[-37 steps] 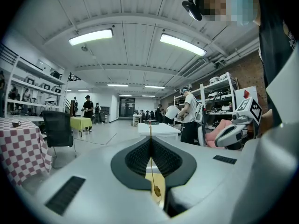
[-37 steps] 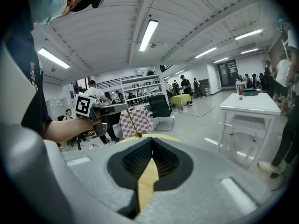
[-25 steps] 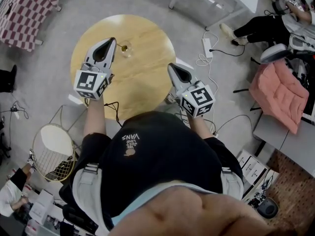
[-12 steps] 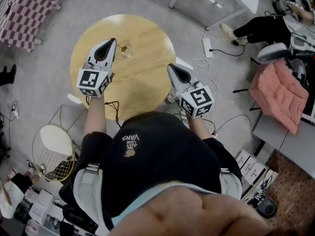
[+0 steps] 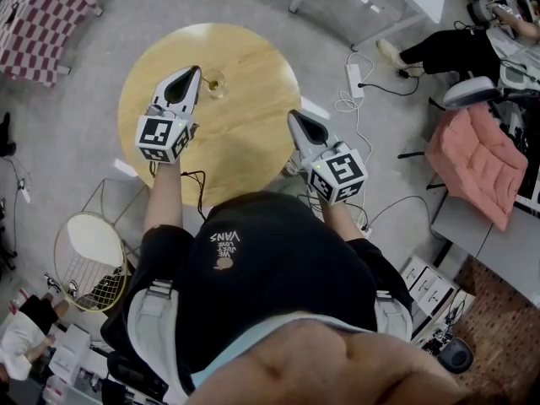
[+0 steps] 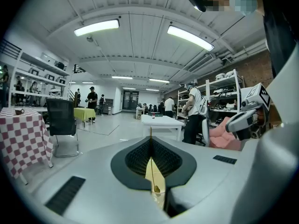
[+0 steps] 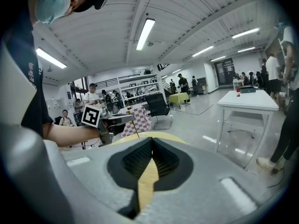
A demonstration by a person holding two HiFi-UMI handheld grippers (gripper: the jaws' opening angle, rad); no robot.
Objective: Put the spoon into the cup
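Wood round table (image 5: 245,146): right gripper (image 5: 297,119) jaws together, empty, over the near right edge, bare top beyond. Left gripper (image 5: 187,72) clamped on thin gold spoon (image 6: 151,143), upright, just beside small clear cup (image 5: 215,83), far-left part of the top.

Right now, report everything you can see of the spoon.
The spoon is very thin and gold-coloured, and it looks like metal. It is clamped between the shut tongs of the left gripper. Its slim straight handle pokes out past their tips, and its small bowl end shows behind them, nearer the camera. From the right gripper view the handle rises at a slant into free air. Only the tongs touch it, and it is not in the glass cup beside the gripper.
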